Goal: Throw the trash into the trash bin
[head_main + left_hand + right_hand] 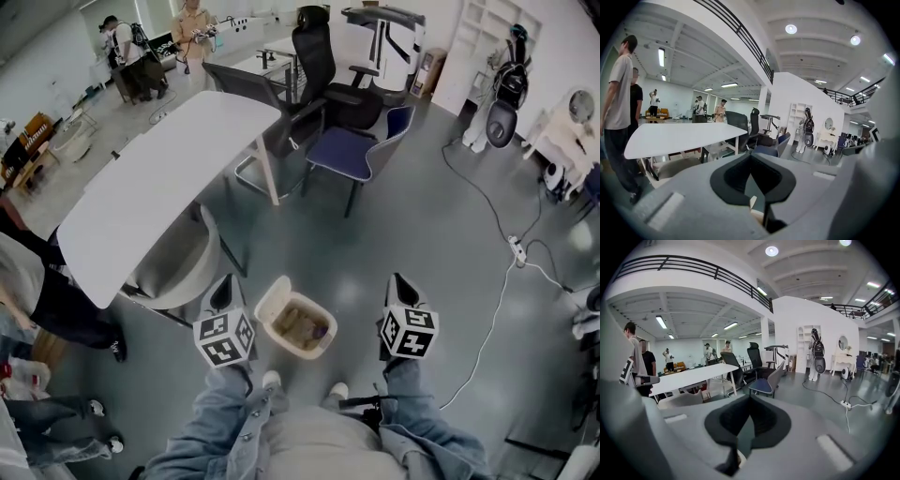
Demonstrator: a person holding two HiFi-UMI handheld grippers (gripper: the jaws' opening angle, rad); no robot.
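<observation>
Head view looks down on the trash bin (273,292), which stands on the grey floor (422,216) just beyond the person's shoes (271,380), with brownish trash (302,328) lying inside it. The left gripper (224,279) hovers just left of the bin, and the right gripper (396,279) hovers a little further off on its right. In each gripper view the jaws are clenched together on nothing. A white table (159,178) stands to the far left, with a blue chair (342,150) further back.
</observation>
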